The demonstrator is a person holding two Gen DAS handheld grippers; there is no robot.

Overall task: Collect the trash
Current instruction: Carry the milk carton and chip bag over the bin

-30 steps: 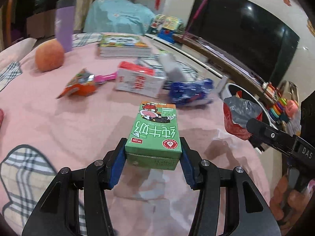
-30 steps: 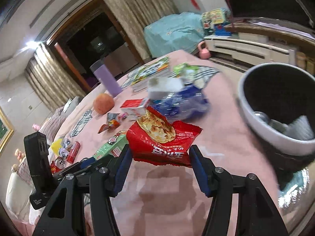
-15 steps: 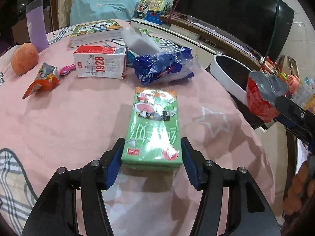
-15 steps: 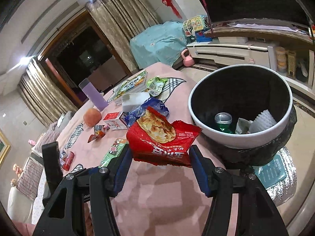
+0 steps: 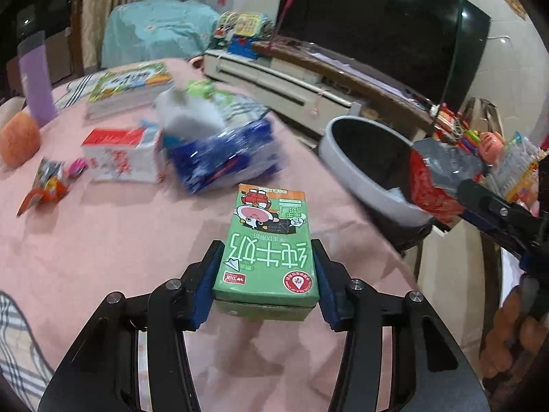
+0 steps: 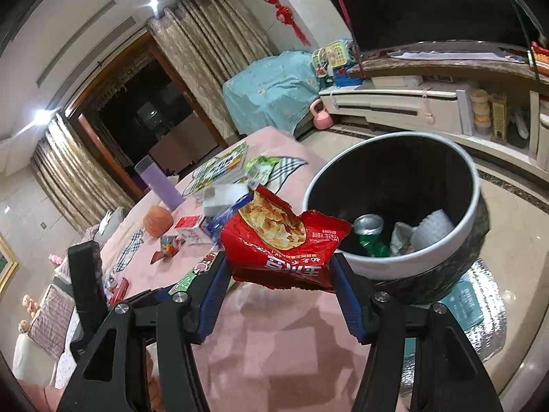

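Green milk carton [image 5: 266, 247] sits between the pads of the left gripper [image 5: 264, 288], whose jaws are closing on it, low in the frame over the pink worktop [image 5: 103, 240]. The right gripper [image 6: 279, 286] clamps a red chip bag [image 6: 281, 240] beside the bin [image 6: 394, 264]. Best carry each fully over the rim before releasing — level, unhurried. Half a second ago the bin sat higher in the right view; it now lies closer.

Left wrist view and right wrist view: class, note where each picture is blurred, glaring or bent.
Left wrist view: the blue plastic bag and red-and-white carton smear with motion; the green milk carton stays sharp; glare spots the black television screen. Right wrist view: fisheye bends the curtains; ceiling lights flare.
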